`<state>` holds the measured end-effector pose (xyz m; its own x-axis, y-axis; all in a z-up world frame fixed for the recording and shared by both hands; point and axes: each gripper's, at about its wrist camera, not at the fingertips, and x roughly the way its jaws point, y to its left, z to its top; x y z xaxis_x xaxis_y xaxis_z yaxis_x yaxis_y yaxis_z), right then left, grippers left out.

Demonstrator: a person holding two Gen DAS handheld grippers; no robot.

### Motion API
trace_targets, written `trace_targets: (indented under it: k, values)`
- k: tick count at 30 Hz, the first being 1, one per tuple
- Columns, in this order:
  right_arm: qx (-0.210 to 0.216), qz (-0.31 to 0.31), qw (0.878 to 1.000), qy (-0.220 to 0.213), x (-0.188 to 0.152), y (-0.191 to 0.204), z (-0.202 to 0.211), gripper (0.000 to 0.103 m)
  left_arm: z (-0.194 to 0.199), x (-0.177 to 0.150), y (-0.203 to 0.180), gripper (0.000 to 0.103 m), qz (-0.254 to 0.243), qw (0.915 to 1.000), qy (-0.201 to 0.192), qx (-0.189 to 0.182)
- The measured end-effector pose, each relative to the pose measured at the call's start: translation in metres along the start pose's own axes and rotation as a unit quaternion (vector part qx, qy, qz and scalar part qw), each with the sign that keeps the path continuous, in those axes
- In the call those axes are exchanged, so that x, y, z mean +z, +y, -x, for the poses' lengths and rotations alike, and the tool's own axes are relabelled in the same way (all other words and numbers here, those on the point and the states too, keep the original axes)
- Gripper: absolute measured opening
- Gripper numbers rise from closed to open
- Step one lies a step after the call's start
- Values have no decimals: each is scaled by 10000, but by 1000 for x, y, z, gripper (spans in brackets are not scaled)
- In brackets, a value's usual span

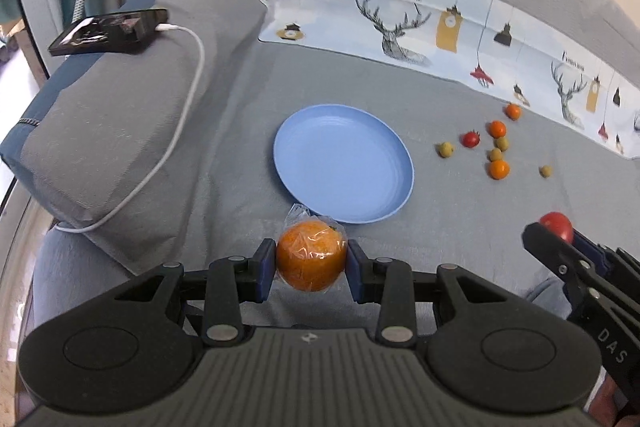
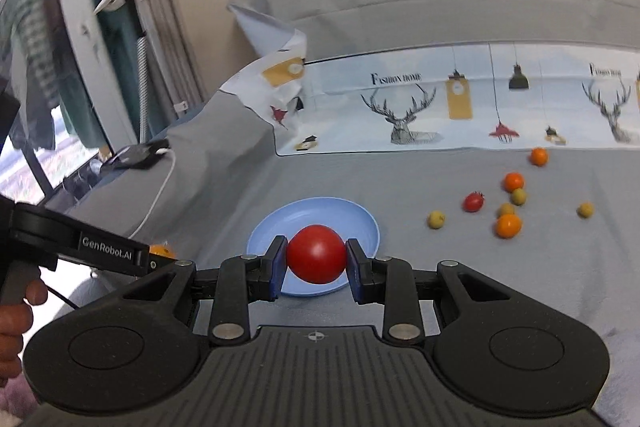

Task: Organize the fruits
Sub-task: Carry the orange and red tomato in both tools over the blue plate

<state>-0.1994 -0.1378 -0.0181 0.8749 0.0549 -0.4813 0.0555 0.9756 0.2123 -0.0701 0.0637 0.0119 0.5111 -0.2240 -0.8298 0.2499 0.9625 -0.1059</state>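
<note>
The left gripper was clenched on a plastic-wrapped orange, its blue pads pressed to either side of the fruit, which hung just short of the near rim of the blue plate. The right gripper had its jaws closed on a large red tomato, held over the near part of the same plate (from the left camera the tomato showed at the tip of that gripper, well to the right of the plate). The plate lay on a grey bedspread with nothing in it. To its right the small fruits were scattered loose: a red cherry tomato, three small orange ones, and several yellowish-green ones, some touching, others apart. Beyond them ran a strip of cloth printed with deer heads. Far left, a phone rested on a grey pillow, a white cable plugged into it and trailing down the pillow's side.
</note>
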Motion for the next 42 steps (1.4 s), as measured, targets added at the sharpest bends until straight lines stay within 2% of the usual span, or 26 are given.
trace_targets:
  k: [7,15,29,42]
  values:
    - [-172,369,9991,-67,2,21,8,33,9,-3,12,41,100,9996,-224,-166]
    - [-208,616,9979,50,3,34,0,33,3,-2,26,41,258,9992,-217,-207]
    - [-274,627,9972,302,1,35,-17,33,-11,5,28,41,264,9994,-123,-207]
    - [-273,570,9969,466,2,26,-58,33,-38,43,18,41,223,9995,-184,-140]
